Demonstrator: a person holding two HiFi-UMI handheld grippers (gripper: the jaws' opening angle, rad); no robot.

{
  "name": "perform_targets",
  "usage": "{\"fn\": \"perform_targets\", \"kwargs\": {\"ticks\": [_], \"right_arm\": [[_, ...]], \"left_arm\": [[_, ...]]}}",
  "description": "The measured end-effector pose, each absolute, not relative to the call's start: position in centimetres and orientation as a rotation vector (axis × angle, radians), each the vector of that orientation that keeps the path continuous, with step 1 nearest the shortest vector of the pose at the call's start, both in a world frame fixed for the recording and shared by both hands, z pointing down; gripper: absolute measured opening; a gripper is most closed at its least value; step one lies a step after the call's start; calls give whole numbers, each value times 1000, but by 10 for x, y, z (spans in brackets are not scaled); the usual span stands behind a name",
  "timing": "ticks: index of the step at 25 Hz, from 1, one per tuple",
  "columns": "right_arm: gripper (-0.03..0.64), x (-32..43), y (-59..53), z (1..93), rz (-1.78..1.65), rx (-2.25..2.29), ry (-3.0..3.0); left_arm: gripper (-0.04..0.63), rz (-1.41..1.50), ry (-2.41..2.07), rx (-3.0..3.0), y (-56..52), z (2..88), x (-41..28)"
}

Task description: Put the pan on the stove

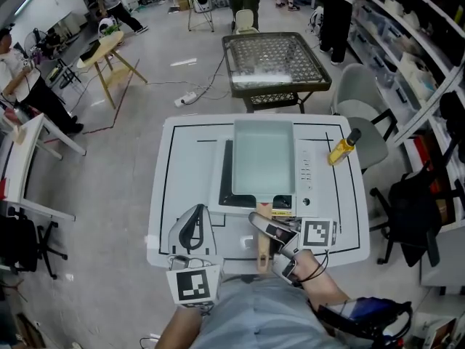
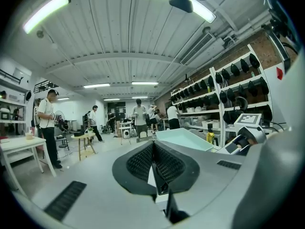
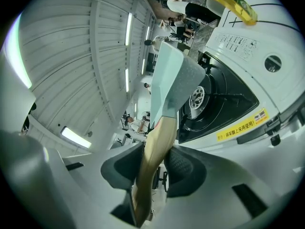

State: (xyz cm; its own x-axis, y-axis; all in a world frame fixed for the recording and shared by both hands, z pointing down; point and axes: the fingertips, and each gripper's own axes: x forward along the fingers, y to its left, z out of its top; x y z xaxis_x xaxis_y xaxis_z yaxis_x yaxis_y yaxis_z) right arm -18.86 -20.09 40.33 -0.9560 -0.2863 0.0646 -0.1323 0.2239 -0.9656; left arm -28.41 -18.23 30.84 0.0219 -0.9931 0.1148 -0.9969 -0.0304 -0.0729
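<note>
A pale green rectangular pan (image 1: 262,158) lies over the burner of a white tabletop stove (image 1: 308,173); I cannot tell if it rests on it. Its wooden handle (image 1: 263,247) points back at me. My right gripper (image 1: 267,240), rolled on its side, is shut on that handle. In the right gripper view the handle (image 3: 157,137) runs between the pads of the right gripper (image 3: 155,163), with the pan (image 3: 170,80) beside the black burner (image 3: 212,101). My left gripper (image 1: 195,214) sits on the table left of the stove, shut and holding nothing. The left gripper (image 2: 155,165) looks past the pan (image 2: 187,139).
A yellow bottle (image 1: 343,148) lies on the white table (image 1: 182,166) right of the stove. Behind the table stand a glass-topped table (image 1: 275,60) and a grey chair (image 1: 363,115). Shelving lines the right wall, and people stand farther back.
</note>
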Motion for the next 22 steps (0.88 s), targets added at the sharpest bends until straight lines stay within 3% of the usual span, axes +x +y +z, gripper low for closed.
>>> {"fn": "perform_targets", "kwargs": {"ticks": [22], "right_arm": [[149,-200,-217,438,-1971,-486,2286]], "left_arm": [[18,238,-2137,2187,-203,327,-301]]}}
